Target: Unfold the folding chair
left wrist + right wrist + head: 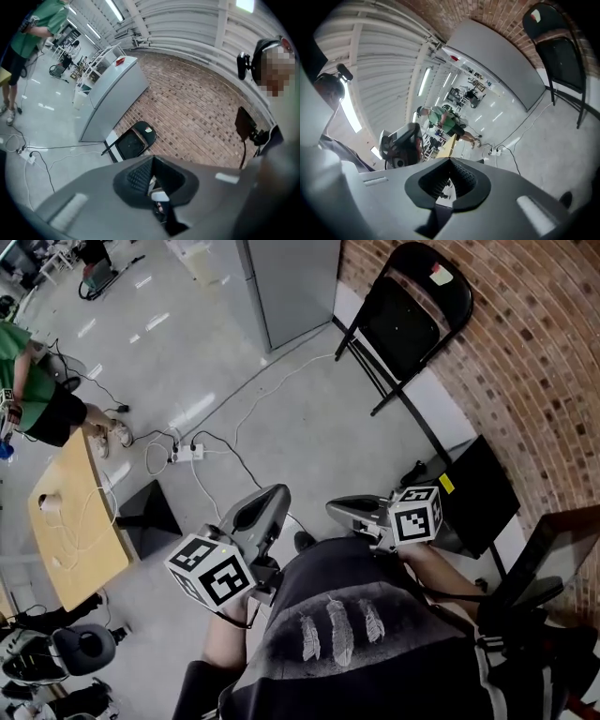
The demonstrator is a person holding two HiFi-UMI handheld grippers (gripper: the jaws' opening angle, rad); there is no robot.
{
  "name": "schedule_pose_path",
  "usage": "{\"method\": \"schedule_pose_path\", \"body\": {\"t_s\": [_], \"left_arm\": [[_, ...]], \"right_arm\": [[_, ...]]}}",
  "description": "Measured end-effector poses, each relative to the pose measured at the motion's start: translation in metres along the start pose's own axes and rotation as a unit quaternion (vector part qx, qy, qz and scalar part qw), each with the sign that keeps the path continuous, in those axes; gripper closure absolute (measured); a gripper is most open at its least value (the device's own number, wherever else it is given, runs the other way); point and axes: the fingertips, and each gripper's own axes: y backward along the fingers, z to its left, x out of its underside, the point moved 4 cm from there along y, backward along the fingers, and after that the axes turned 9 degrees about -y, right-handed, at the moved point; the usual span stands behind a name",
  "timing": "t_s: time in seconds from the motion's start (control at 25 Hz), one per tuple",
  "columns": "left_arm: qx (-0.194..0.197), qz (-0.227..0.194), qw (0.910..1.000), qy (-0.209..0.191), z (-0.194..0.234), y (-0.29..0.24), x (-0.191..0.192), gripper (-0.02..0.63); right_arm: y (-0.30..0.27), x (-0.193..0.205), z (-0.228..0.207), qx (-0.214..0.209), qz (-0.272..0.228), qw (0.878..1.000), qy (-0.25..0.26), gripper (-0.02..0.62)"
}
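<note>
Left tool, right tool shut; chair well beyond, probably folded.

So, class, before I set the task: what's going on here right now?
Someone holds a tool in each hand, close to the body. The left tool and the right tool are both shut and empty. The black folding chair leans against the brick wall ahead, untouched and not yet unfolded. A person in green stands by a wooden table further off.
</note>
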Motion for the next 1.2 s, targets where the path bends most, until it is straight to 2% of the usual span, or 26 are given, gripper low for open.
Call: {"method": "schedule_pose_path", "body": {"t_s": [0.12, 0.32, 0.48, 0.72, 0.88, 1.08, 1.2], "left_arm": [[-0.003, 0.006, 1.0000, -0.005, -0.009, -0.015, -0.008, 0.604], [0.018, 0.016, 0.9993, -0.027, -0.038, -0.063, -0.017, 0.604], [0.012, 0.043, 0.9980, -0.044, -0.059, -0.105, -0.013, 0.605], [-0.011, 0.064, 0.9964, -0.054, -0.088, -0.165, -0.016, 0.604], [-0.028, 0.065, 0.9950, -0.070, -0.107, -0.190, -0.018, 0.604], [-0.032, 0.064, 0.9945, -0.077, -0.119, -0.207, -0.017, 0.604], [-0.031, 0.060, 0.9945, -0.081, -0.123, -0.213, -0.018, 0.604]], "right_arm": [[0.009, -0.015, -0.008, -0.026, -0.018, 0.999, -0.028, 0.594], [0.042, -0.040, -0.028, -0.060, -0.032, 0.996, -0.050, 0.595], [0.073, -0.053, -0.043, -0.072, -0.044, 0.995, -0.051, 0.594], [0.122, -0.081, -0.066, -0.110, -0.059, 0.988, -0.091, 0.594], [0.146, -0.094, -0.074, -0.120, -0.045, 0.989, -0.068, 0.594], [0.174, -0.105, -0.069, -0.130, -0.060, 0.988, -0.055, 0.594], [0.182, -0.101, -0.073, -0.118, -0.057, 0.990, -0.049, 0.594]]}}
